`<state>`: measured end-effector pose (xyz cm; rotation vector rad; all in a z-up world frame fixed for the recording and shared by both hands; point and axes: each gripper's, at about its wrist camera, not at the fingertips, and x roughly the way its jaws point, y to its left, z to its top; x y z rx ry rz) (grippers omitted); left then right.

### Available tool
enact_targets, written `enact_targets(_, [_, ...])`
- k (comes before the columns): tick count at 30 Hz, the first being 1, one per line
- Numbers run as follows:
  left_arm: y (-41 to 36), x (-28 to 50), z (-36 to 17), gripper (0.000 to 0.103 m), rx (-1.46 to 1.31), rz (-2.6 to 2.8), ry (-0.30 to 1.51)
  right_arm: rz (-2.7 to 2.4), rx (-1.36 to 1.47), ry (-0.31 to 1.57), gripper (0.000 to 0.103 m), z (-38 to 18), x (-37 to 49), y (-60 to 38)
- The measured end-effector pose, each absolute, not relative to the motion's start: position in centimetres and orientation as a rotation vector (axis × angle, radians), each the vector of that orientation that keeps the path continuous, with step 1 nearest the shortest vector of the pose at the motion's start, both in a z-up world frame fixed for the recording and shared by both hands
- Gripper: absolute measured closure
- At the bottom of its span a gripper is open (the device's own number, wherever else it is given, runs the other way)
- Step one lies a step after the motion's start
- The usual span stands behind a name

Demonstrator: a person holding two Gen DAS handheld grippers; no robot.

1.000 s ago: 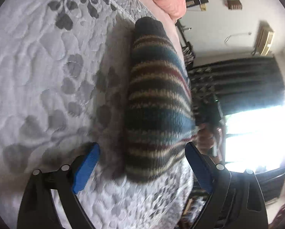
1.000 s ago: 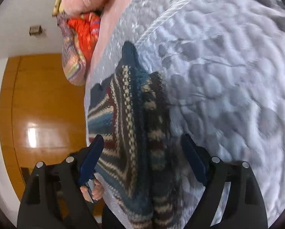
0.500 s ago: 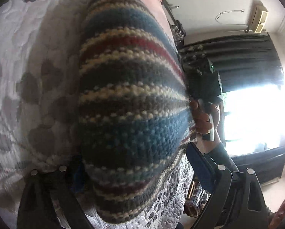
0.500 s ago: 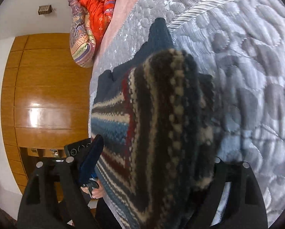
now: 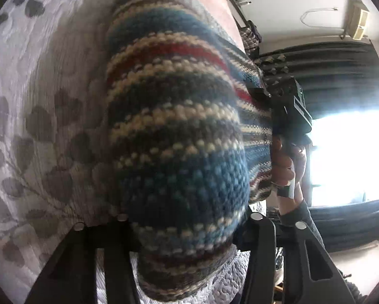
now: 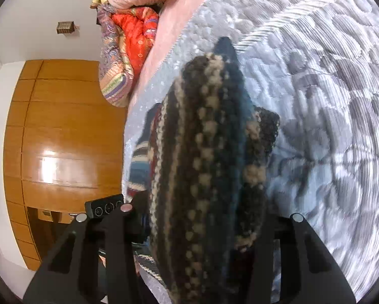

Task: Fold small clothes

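Left tool (image 5: 186, 230) and right tool (image 6: 202, 230) each pinch a bunched end of the striped knitted garment (image 5: 174, 126), raised just above the quilted bed (image 5: 37, 101). Soft, thick and light, it likely sags; edges give the firmest hold. Its long axis runs away from each tool.

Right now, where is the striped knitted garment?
The striped knitted garment lies on the grey quilted bedspread, near its edge, filling the gap between the fingers of the left gripper and the right gripper.
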<state>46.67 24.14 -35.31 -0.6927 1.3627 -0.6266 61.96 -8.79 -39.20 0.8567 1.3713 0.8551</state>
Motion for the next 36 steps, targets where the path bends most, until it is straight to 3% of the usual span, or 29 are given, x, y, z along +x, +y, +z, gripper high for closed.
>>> enact_targets(6, [24.7,44.1,-32.0,0.059,-0.666,-0.665,1.348,0.882,0.874,1.354,0.06,-35.8,59.1,-7.1])
enact_targets(13, [30.0,34.8,-28.7,0.059,-0.678,-0.666,1.345,0.964,0.865,1.419,0.06,-34.1,51.4,-0.7])
enact_targets(21, [37.3,25.0,-32.2,0.056,-0.715,-0.546,1.393,1.014,0.815,1.555,0.059,-38.6,44.0,8.1])
enact_targets(25, [38.7,23.3,-35.4,0.032,-0.791,-0.443,1.423,0.957,0.872,1.564,0.048,-40.9,43.5,7.6])
enact_targets(28, [39.4,22.2,-33.3,0.024,-0.736,-0.349,1.385,0.887,0.808,1.512,0.029,-38.2,43.2,5.3])
enact_targets(29, [39.8,21.8,-32.0,0.022,-0.683,-0.287,1.353,0.857,0.786,1.457,0.029,-36.4,43.1,3.8])
enact_targets(31, [40.2,20.9,-29.3,0.022,-0.609,-0.197,1.25,0.822,0.751,1.38,0.03,-34.0,42.7,1.7])
enact_targets(33, [39.6,19.4,-25.9,0.022,-0.574,-0.223,1.126,0.827,0.724,1.345,0.046,-32.1,42.1,1.0])
enact_targets(36, [37.3,19.0,-24.6,0.022,-0.685,-0.444,1.083,0.819,0.619,1.361,0.058,-31.4,41.4,2.7])
